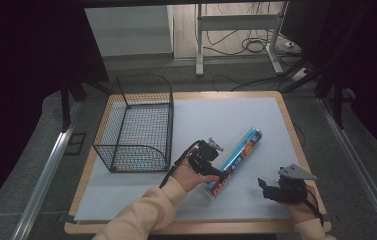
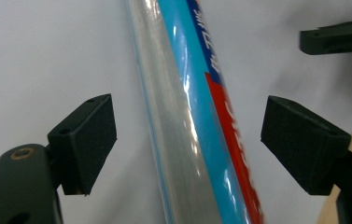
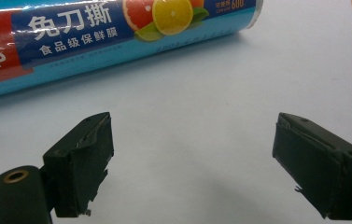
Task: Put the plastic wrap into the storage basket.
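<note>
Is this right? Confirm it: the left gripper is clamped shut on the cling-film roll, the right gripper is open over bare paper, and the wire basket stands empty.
Not quite. The left gripper is open: in the left gripper view its jaws stand apart either side of the cling-film roll, touching nothing. The right gripper is open, and the wire basket stands empty.

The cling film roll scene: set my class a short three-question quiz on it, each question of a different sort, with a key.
1. True or false: the left hand-held gripper is clamped shut on the cling film roll.
2. Multiple choice: where is the wire basket? A) on the roll B) at the table's left, apart from the roll C) in the right hand-held gripper
3. Fill in: the roll lies flat on the white ____.

Key
1. False: its jaws stand open on either side of the roll.
2. B
3. sheet
</note>
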